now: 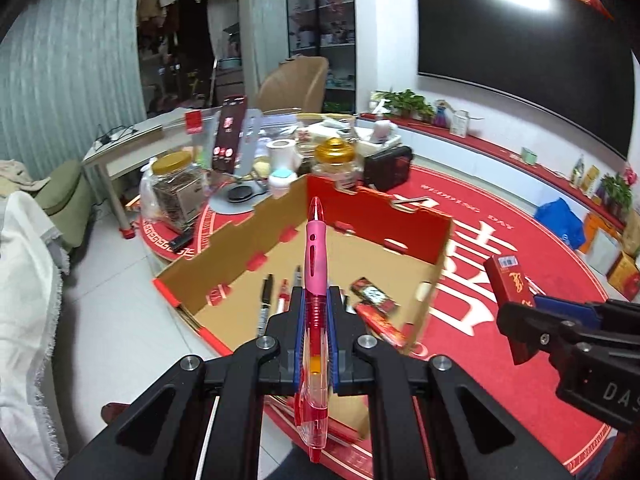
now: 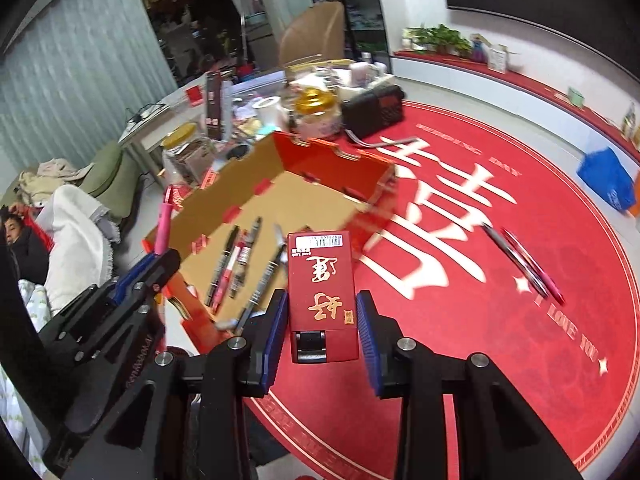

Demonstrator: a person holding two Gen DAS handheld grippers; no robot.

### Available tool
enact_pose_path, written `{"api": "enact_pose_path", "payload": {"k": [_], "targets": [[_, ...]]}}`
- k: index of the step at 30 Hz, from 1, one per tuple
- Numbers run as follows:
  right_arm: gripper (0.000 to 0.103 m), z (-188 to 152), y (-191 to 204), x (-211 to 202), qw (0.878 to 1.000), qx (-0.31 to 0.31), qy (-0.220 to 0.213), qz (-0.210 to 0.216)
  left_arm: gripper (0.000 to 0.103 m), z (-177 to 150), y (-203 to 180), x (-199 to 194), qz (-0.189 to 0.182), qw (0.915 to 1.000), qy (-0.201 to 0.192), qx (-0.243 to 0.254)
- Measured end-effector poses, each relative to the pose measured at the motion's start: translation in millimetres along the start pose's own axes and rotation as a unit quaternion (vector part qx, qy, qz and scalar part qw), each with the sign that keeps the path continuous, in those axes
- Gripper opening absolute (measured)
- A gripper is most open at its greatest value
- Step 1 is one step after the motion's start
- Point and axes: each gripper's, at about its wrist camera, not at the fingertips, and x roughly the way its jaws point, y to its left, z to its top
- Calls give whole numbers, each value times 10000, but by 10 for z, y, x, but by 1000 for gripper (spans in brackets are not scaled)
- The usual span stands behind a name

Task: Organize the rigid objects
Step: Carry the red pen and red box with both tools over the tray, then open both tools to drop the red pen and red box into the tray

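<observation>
Carrying two items to the cardboard box

My right hand-held gripper brackets the red pack, pads seemingly not touching it; my left hand-held gripper clamps the pink pen above the box. Next, I judge: lower, release beside the pens.

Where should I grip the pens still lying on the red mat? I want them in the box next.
Take the pens at mid-barrel, coming straight down from above with the fingers across their width: they lie flat and close together on the mat, with open mat on both sides.
</observation>
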Motion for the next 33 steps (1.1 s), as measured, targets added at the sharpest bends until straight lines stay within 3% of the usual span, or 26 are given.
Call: {"api": "enact_pose_path", "payload": {"k": [17, 33], "targets": [[36, 422, 461, 599, 9989, -325, 197, 281, 10, 136, 419, 510, 451, 9980, 340, -294], [36, 565, 446, 891, 9990, -255, 298, 223, 10, 199, 477, 773, 543, 9971, 466, -272]]}}
